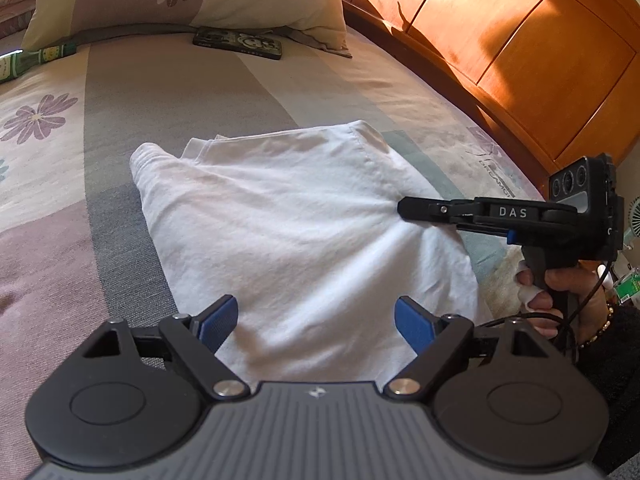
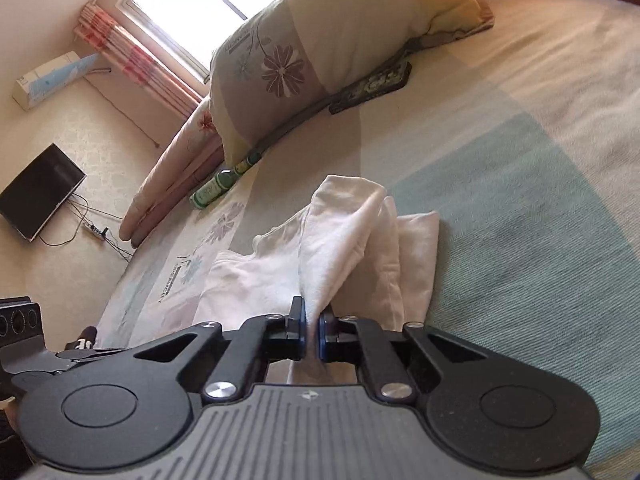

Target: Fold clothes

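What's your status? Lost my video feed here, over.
Left gripper open over white garment. Right gripper shut on its edge. Garment part-folded on bed. Nothing in the way.

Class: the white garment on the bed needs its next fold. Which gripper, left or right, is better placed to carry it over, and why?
Right. The right gripper is shut on the white garment, lifting its edge; the left gripper hangs open, holding nothing.
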`<action>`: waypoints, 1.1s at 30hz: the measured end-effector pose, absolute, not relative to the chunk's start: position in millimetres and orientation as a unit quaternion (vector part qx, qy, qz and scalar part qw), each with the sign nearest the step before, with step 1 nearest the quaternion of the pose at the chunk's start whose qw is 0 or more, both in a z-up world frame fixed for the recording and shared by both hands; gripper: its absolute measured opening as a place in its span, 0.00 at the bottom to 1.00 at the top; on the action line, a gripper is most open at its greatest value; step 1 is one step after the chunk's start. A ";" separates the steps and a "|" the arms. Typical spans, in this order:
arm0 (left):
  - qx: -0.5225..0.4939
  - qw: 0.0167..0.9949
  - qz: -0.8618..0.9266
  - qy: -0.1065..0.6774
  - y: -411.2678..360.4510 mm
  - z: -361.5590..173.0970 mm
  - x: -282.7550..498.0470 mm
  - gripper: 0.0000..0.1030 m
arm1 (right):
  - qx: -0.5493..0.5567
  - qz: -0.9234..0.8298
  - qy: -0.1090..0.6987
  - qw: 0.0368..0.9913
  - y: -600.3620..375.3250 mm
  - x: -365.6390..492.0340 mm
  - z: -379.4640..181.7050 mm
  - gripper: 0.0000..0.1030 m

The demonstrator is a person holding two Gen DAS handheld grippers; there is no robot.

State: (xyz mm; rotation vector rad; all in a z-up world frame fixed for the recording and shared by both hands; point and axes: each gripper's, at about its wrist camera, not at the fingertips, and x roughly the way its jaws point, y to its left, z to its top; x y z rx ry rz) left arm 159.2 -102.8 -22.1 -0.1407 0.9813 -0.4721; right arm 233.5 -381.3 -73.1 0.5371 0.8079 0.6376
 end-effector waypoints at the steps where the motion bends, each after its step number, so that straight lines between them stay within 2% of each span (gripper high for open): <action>1: -0.068 0.852 -0.225 0.468 -103.2 -23.3 160.0 0.83 | 0.248 0.296 0.379 0.841 -382.8 232.0 -70.3 0.09; 3: -0.069 0.850 -0.228 0.471 -103.9 -25.7 161.5 0.83 | 0.240 0.291 0.383 0.843 -383.5 230.2 -74.1 0.09; 5: -0.070 0.847 -0.230 0.474 -104.7 -28.1 163.1 0.83 | 0.239 0.286 0.406 0.834 -380.6 233.2 -83.5 0.16; 7: -0.069 0.846 -0.229 0.476 -105.6 -30.1 164.3 0.83 | 0.250 0.286 0.416 0.826 -381.7 236.2 -90.5 0.33; 8: -0.067 0.846 -0.230 0.475 -106.3 -30.0 164.3 0.83 | 0.261 0.288 0.414 0.823 -384.2 237.8 -92.7 0.35; 10: -0.065 0.846 -0.235 0.475 -106.7 -29.3 164.2 0.83 | 0.290 0.289 0.401 0.819 -392.6 244.3 -93.7 0.52; 12: -0.066 0.846 -0.234 0.475 -106.2 -29.3 164.3 0.83 | 0.314 0.281 0.386 0.820 -400.0 254.8 -94.3 0.55; 14: -0.067 0.846 -0.231 0.475 -105.4 -29.7 164.6 0.83 | 0.322 0.271 0.381 0.823 -401.1 267.6 -97.7 0.55; 15: -0.068 0.846 -0.231 0.476 -104.9 -30.0 165.0 0.83 | 0.321 0.265 0.381 0.826 -400.6 272.9 -99.4 0.48; 16: -0.069 0.846 -0.231 0.476 -104.2 -30.1 165.1 0.83 | 0.320 0.258 0.380 0.829 -400.0 278.2 -101.1 0.24; 17: -0.070 0.846 -0.231 0.476 -103.6 -30.0 165.2 0.83 | 0.319 0.252 0.379 0.832 -399.4 283.3 -102.7 0.13; 21: -0.069 0.846 -0.232 0.475 -100.7 -29.4 165.9 0.83 | 0.300 0.217 0.362 0.855 -399.8 273.8 -96.5 0.12; 23: -0.069 0.848 -0.230 0.472 -99.8 -28.1 168.3 0.83 | 0.315 0.196 0.361 0.855 -409.1 269.6 -94.7 0.19; 26: -0.070 0.853 -0.227 0.466 -98.3 -24.5 170.3 0.83 | 0.306 0.216 0.351 0.858 -418.0 252.2 -78.6 0.21; 28: -0.075 0.855 -0.228 0.459 -96.3 -20.7 168.8 0.83 | 0.264 0.236 0.348 0.868 -412.6 228.6 -62.0 0.30; 33: -0.083 0.857 -0.241 0.448 -94.3 -19.9 169.4 0.83 | 0.145 0.293 0.369 0.870 -380.3 175.9 -34.3 0.32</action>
